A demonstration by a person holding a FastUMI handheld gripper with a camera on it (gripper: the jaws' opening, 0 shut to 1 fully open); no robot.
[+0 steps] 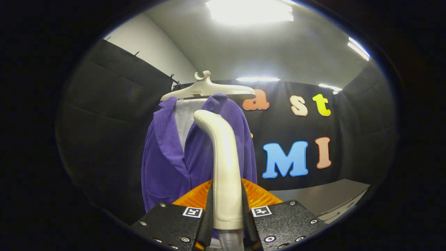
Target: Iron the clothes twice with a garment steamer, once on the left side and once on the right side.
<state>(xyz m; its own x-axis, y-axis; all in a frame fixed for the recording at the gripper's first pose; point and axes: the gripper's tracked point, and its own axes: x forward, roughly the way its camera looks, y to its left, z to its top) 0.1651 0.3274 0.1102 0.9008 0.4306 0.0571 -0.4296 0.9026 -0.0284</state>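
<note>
The gripper is clamped on the steamer, both fingers pressing its handle low down, the head rising ahead of them. Just beyond hangs the purple jacket on a hanger, open over a white shirt. The handle looks smooth and slippery, so a low, firm hold suits; the jacket is soft and will likely sway when touched.

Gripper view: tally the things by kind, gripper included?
Purple ribbed jacket over a white inner layer, hanging: 1
Cream plastic hanger carrying the jacket: 1
Cream curved-neck garment steamer, held upright in front of the jacket: 1
Hand-held gripper, fingers pressed on either side of the steamer handle: 1
Grey table beyond the fingers: 1
Total: 5
</note>
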